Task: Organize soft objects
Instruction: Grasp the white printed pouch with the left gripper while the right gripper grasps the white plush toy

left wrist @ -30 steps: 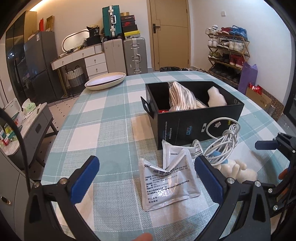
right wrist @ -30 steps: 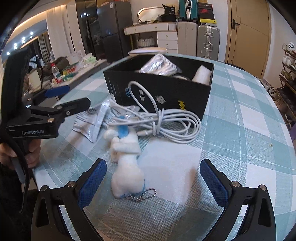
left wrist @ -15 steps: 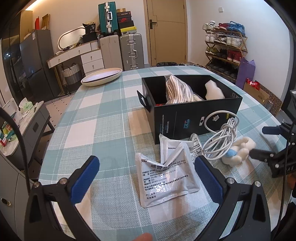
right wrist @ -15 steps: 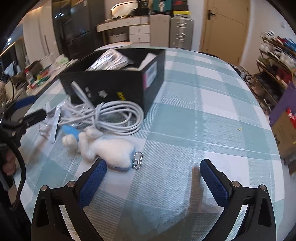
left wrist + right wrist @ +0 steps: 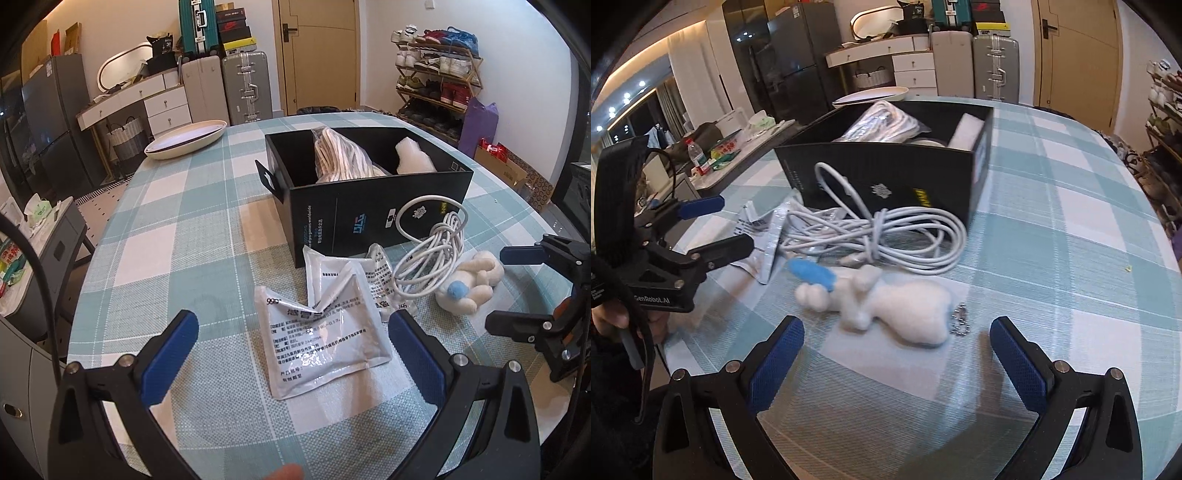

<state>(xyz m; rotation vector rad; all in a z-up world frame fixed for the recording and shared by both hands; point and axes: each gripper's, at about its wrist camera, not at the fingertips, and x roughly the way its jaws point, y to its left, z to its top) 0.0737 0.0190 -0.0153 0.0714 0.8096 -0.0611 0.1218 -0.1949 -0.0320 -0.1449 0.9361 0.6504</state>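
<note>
Reading "GenRobot.AI" in white on the black body of the left gripper (image 5: 701, 229). Showing "999" at the top corner of the front foil sachet (image 5: 325, 336); Chinese print below it too small for reading. Bearing "38" on a dark bag (image 5: 166, 43) atop the dresser.

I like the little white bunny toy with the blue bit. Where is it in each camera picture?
Left wrist view: the white plush bunny keychain lies at the right, beside the white cable.
Right wrist view: the bunny lies in the middle, just ahead of the open right hand-held gripper.
Shared landmark: the black box stands behind it in both.
</note>
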